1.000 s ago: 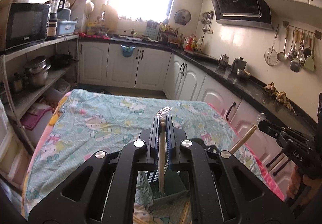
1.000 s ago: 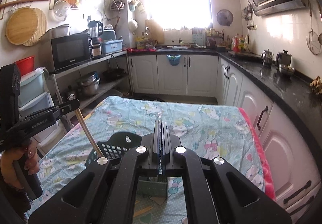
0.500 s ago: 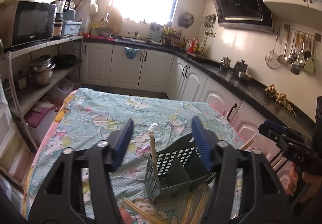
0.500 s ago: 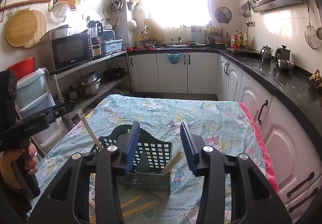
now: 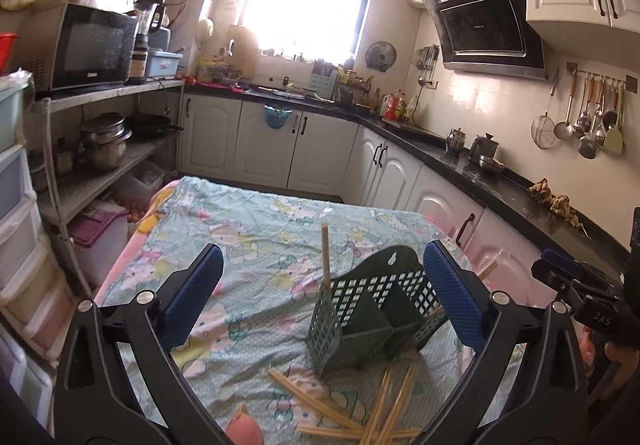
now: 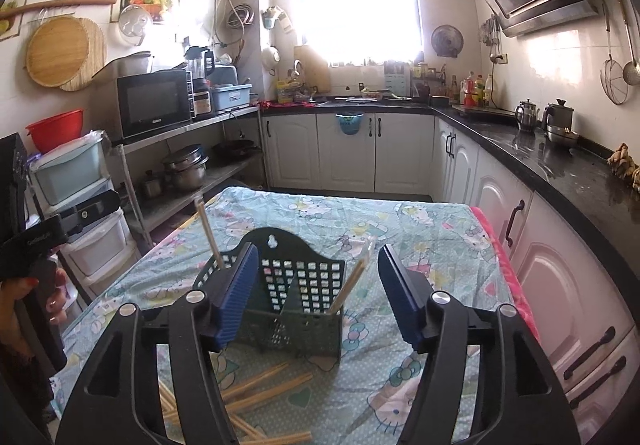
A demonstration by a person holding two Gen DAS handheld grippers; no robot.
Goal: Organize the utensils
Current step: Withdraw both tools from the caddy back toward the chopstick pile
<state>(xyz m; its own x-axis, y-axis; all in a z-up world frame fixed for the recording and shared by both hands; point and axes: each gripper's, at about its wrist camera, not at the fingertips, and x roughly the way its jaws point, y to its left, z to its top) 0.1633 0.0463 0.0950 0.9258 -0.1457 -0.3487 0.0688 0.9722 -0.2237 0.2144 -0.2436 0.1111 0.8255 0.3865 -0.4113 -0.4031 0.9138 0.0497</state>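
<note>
A dark green mesh utensil caddy [image 5: 372,317] [image 6: 298,297] stands on the cartoon-print cloth. One wooden chopstick [image 5: 325,253] [image 6: 209,233] stands in its left compartment and another [image 6: 354,279] leans in the right one. Several loose chopsticks [image 5: 376,409] [image 6: 256,389] lie on the cloth in front of it. My left gripper [image 5: 320,301] is open and empty, jaws wide either side of the caddy. My right gripper [image 6: 314,297] is open and empty, also straddling the caddy. The right gripper also shows in the left wrist view [image 5: 560,277], the left one in the right wrist view [image 6: 88,207].
The table [image 6: 448,229] is covered by the cloth, with a pink edge on the right. White cabinets and a black counter [image 6: 560,173] run along the right and back. A metal shelf with pots and a microwave [image 6: 154,101] and plastic drawers [image 5: 16,229] stand on the left.
Both grippers went from shut to wide open and pulled back. The chopstick held by the left gripper now stands in the caddy; the right one's chopstick leans in the caddy.
</note>
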